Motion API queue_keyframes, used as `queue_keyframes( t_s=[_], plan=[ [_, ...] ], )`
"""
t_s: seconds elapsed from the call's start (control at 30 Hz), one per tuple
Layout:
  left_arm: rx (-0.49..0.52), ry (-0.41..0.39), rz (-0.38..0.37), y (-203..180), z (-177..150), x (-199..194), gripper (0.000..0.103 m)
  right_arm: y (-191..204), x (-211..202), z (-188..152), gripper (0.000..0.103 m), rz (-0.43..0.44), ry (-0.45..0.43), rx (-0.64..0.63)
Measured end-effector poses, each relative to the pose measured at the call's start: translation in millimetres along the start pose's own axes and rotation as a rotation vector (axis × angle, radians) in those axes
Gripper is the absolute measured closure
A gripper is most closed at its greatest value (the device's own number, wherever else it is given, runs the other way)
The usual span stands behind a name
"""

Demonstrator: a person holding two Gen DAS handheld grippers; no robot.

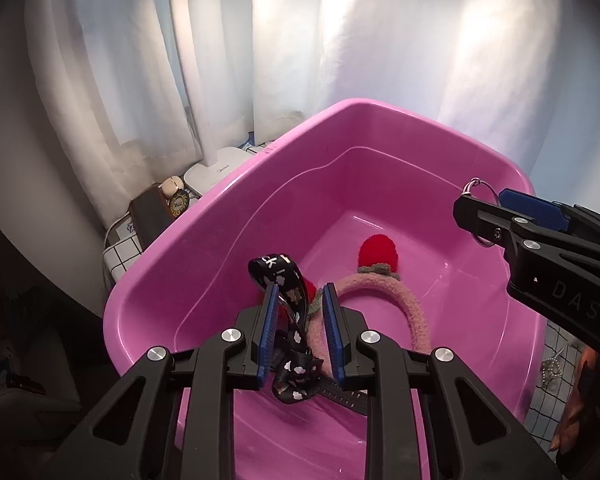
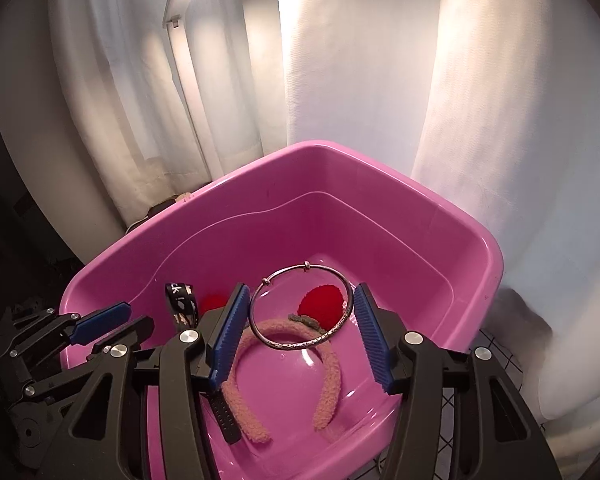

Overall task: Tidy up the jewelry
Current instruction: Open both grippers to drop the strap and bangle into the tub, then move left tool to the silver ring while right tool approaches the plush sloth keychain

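Observation:
A pink plastic tub (image 1: pixel 220 216) (image 2: pixel 380 184) holds a fuzzy pink headband (image 1: pixel 396 300) (image 2: pixel 332 364) with red pompoms (image 1: pixel 378 254) (image 2: pixel 320 304). My left gripper (image 1: pixel 300 304) hangs over the tub's near side with a black ribbon hair tie (image 1: pixel 290 320) printed with white shapes between its fingers; the jaws stand slightly apart around it. My right gripper (image 2: pixel 300 308) holds a silver bangle (image 2: pixel 300 308) between its blue pads (image 2: pixel 230 328) above the tub; it also shows in the left wrist view (image 1: pixel 480 216). A black watch strap (image 2: pixel 226 416) lies under the headband.
A white lamp base (image 1: pixel 216 172) and a dark box with a small figure (image 1: pixel 152 212) stand left of the tub on a checked cloth (image 1: pixel 120 256). White curtains (image 2: pixel 380 60) hang behind. A small silver ornament (image 1: pixel 552 368) lies to the tub's right.

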State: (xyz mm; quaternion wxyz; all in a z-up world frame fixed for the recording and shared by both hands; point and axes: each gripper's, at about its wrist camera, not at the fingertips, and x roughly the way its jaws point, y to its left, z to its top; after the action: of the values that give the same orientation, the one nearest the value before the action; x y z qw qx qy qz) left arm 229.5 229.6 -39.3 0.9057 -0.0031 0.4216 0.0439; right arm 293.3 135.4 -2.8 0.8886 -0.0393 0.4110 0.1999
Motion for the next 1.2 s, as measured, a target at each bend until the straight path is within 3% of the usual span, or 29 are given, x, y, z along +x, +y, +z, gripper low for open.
queue_keyframes(
  t_s=[0.07, 0.13, 0.7, 1.2],
  plan=[
    [-0.007, -0.014, 0.017, 1, 0, -2, 0.016, 0, 2, 1, 0.040, -0.017, 0.007, -0.002],
    [-0.018, -0.043, 0.015, 4, -1, -7, 0.015, -1, 2, -1, 0.037, -0.033, 0.003, -0.006],
    [-0.030, -0.031, 0.014, 7, -4, -17, 0.015, 3, -18, -3, 0.035, -0.070, -0.018, -0.024],
    [0.011, -0.115, -0.058, -31, -13, -74, 0.014, -28, -109, -51, 0.035, -0.076, -0.140, 0.020]
  ],
)
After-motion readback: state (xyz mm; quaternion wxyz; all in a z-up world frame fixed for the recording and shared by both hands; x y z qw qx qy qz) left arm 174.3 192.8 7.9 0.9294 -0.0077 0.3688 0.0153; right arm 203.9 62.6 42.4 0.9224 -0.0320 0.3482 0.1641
